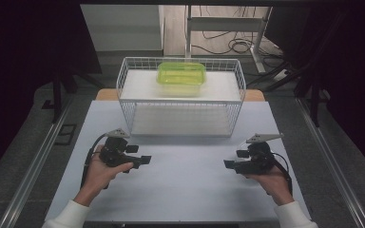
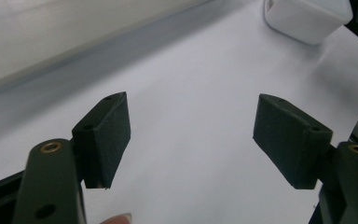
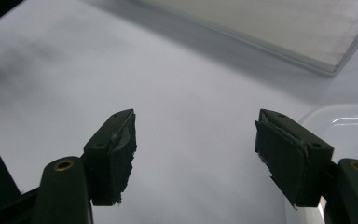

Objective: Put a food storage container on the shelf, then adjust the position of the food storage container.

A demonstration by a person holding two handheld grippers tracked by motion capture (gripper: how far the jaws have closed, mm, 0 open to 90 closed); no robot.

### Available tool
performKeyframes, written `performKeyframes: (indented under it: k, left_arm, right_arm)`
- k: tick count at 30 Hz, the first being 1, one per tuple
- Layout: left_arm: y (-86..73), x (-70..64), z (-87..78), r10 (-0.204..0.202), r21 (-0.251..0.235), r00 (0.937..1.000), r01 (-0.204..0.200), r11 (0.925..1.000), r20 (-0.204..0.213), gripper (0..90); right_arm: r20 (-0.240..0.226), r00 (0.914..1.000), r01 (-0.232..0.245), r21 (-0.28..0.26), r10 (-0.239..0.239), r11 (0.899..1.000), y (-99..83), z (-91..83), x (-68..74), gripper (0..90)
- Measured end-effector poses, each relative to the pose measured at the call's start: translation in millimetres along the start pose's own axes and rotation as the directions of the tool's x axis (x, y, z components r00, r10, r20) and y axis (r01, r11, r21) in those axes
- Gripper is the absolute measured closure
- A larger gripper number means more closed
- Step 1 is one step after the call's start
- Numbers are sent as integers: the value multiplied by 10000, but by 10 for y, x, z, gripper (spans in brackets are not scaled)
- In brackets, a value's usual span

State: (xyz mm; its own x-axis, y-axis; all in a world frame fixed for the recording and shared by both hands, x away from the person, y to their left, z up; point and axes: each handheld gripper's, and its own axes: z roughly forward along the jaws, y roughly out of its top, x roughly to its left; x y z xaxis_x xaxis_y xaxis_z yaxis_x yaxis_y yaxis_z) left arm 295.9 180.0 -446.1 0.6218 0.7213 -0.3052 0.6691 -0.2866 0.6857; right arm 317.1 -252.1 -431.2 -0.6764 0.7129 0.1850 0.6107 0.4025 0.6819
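Note:
My left gripper hovers low over the white table at the front left, open, its jaws wide apart with nothing between them. My right gripper faces it from the front right, also open and holding nothing. A white plastic container lies ahead of the left jaws at the upper right. In the right gripper view a translucent white container sits just behind the right-hand jaw.
A white wire basket stands at the back middle of the table. A lime-green lidded box rests on a white panel in it. The basket's pale base board edges both gripper views. Cables lie on the floor behind.

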Motion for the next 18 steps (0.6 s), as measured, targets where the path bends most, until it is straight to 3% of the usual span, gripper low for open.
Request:
performKeyframes:
  k: [7, 18]
  left_arm:
    - [-80, 16, 47, -91, 187, 9999, 94, 9998, -141, 271]
    - [-56, -36, 61, -27, 273, 10000, 24, 9996, 84, 274]
  right_arm:
    - [63, 9999, 123, 46, -123, 9999, 15, 31, -1, 289]
    - [170, 9998, -86, -5, 86, 10000, 5, -11, -35, 295]
